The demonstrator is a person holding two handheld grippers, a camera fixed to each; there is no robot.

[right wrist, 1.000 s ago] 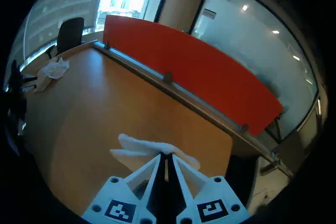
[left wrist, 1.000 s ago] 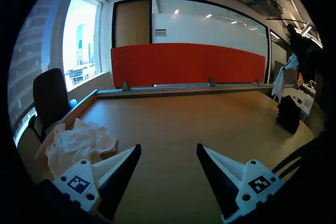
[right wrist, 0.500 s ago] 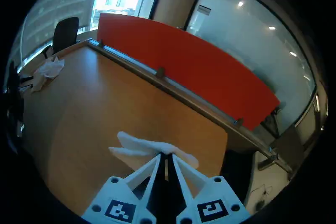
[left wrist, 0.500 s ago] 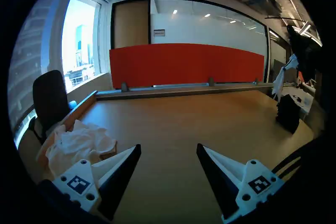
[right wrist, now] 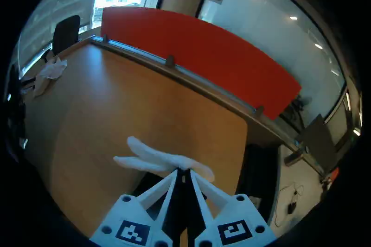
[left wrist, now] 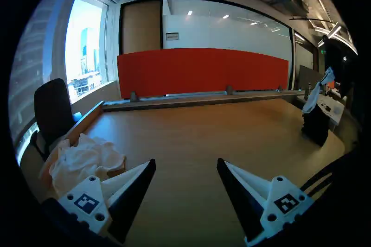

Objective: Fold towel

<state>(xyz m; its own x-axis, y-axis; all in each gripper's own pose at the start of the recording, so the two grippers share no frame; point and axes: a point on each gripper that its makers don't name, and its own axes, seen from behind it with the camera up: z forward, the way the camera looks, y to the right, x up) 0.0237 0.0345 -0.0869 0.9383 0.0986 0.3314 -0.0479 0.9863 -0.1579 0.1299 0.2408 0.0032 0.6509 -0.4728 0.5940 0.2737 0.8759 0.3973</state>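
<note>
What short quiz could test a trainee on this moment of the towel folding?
1. True or false: the left claw is shut on a towel.
2. What does the right claw grip? A) white towel B) chair C) cup
3. Fill in: the divider at the far edge of the table is ___.
Key: 1 false, it is open; 2 A; 3 red.

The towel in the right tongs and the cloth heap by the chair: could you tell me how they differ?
The towel is pinched in the shut right tongs, sticking out in flat layers; the cloth heap lies crumpled and ungripped at the table edge, beside the open left tongs. Both are pale fabric.
</note>
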